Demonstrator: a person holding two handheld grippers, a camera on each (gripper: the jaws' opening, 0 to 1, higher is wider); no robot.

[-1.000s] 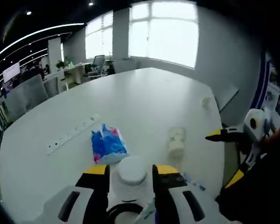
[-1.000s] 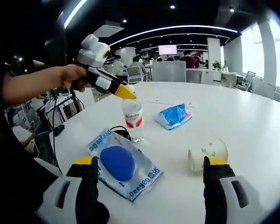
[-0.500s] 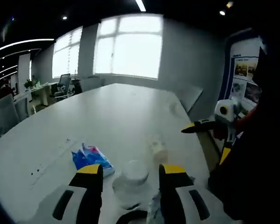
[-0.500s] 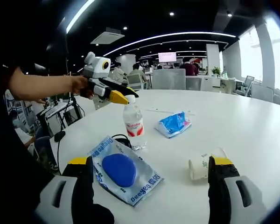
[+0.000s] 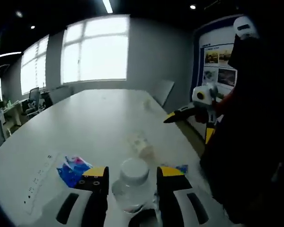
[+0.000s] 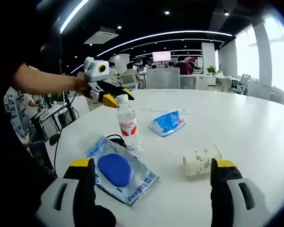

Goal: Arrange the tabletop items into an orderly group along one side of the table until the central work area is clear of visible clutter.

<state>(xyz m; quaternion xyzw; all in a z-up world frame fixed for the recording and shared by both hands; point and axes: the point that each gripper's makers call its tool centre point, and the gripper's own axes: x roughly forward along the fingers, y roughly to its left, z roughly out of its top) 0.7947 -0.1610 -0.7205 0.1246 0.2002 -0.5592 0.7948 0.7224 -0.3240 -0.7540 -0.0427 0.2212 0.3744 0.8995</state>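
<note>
A clear water bottle with a red label stands upright on the white table. My left gripper is open, its yellow-tipped jaws on either side of the white cap with a gap each side. In the right gripper view the left gripper, held by a hand, sits at the bottle's top. My right gripper is wide open and holds nothing. Ahead of it lie a blue-and-white packet and a paper cup on its side. A blue tissue pack lies beyond the bottle.
A black cable coils beside the bottle's base. A socket strip is set into the tabletop near the tissue pack. Office chairs and desks stand beyond the table's far edge. The person's dark body is close at the right.
The left gripper has swung and tilted around the bottle top, so its view now faces further right. Its jaws stay on either side of the cap. The bottle and other items have not moved.
</note>
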